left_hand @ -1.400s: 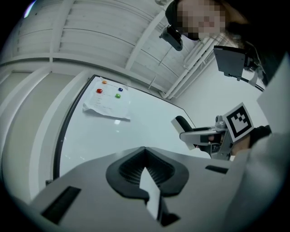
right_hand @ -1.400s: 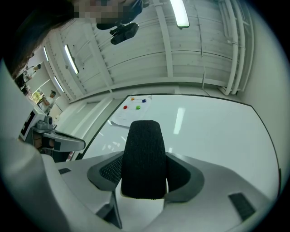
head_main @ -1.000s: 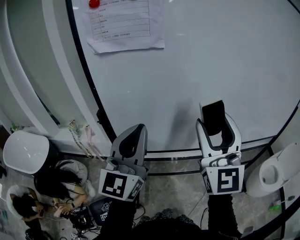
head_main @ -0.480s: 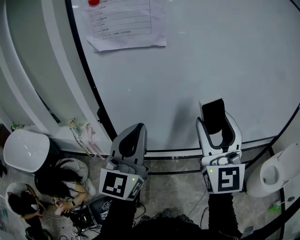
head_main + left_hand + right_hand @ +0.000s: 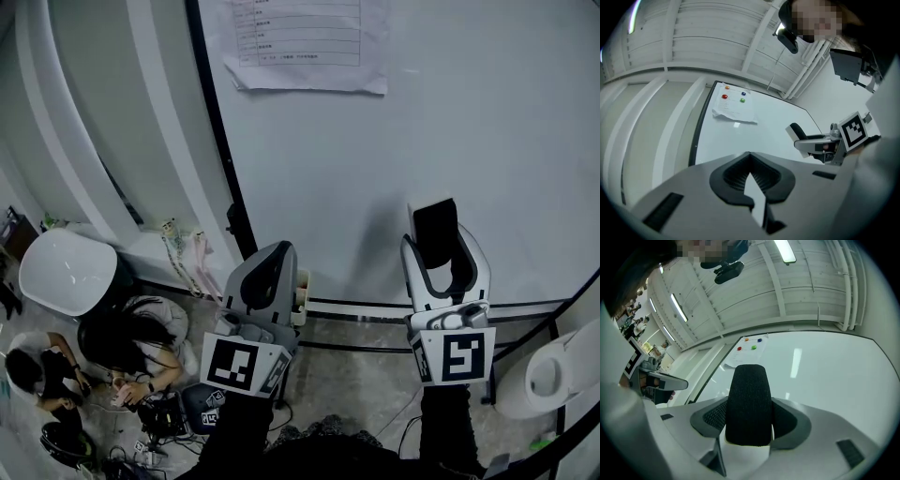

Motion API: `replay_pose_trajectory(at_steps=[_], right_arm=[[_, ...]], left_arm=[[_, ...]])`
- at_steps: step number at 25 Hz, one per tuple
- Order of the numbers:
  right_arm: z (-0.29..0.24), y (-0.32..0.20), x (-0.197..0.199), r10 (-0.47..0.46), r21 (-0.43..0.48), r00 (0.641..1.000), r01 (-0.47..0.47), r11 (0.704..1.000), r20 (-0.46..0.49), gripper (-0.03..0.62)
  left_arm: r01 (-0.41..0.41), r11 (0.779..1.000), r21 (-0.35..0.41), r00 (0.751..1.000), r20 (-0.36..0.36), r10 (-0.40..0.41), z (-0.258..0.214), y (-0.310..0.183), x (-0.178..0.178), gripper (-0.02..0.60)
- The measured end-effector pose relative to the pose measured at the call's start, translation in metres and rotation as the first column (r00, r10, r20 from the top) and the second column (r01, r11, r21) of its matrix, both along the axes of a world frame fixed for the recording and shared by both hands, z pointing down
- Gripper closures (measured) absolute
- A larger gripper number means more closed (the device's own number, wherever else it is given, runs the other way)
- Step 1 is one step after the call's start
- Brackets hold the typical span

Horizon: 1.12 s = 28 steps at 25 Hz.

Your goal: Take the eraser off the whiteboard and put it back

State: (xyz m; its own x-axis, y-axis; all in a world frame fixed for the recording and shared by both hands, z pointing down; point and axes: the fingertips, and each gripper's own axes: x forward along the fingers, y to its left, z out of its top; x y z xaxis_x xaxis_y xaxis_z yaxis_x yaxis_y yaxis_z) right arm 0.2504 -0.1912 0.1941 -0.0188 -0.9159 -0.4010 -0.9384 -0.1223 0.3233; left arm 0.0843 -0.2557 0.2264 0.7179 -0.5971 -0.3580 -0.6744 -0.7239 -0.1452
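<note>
**Head view.** Broad glossy white whiteboard (image 5: pixel 469 122) with a thin black frame (image 5: pixel 214 122). Printed paper sheet (image 5: pixel 305 42) stuck flat near the top, lower left corner a little lifted. Smooth grey plastic left gripper (image 5: pixel 270 261) low in front of the board's left frame, pointing forward and slightly up, shells pressed into one rounded nose. White plastic right gripper (image 5: pixel 438 251) alongside, well apart, same tilt, forked wide around an oblong black-felt eraser (image 5: pixel 434 223). Felt face toward the camera, white body showing along the top edge. Eraser in front of the board's lower part, above the bottom frame; contact with the surface not clear. Dark sleeves behind both tools. Dark-haired person (image 5: pixel 117 342) seated on the floor, lower left.

**Left gripper view.** Jaws together, nothing between. Black ribbed pads (image 5: pixel 731 177) set in matte grey shells, meeting at a point. Beyond, the board slanting away, with a red round magnet (image 5: pixel 724 97) and a green round magnet (image 5: pixel 742 100) on the sheet. Right tool at the right edge, eraser tip close to the board.

**Right gripper view.** Jaws spread wide and clamped on the eraser's two sides. Coarse woven black felt, rounded top corners, white base below. Ribbed pads flanking left and right. Glossy board beyond, light strips mirrored in it.
</note>
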Motion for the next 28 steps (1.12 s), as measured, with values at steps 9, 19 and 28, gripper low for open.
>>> replay_pose_trajectory(at_steps=[9,19,28], right_arm=[[0.013,-0.035,-0.039,-0.11,-0.034,0.994,0.11,0.993,0.0,0.327],[0.043,-0.076,-0.099,-0.243,-0.097,0.97,0.241,0.966,-0.008,0.327],[0.098,-0.114,-0.139,-0.293,-0.2,0.955,0.295,0.934,0.041,0.327]], left_arm=[[0.129,0.992,-0.007,0.992,0.01,-0.129,0.005,-0.008,-0.049,0.58],[0.26,0.965,-0.033,0.966,0.014,-0.26,0.016,-0.012,-0.106,0.58],[0.307,0.95,-0.065,0.952,0.019,-0.306,0.03,-0.015,-0.134,0.58]])
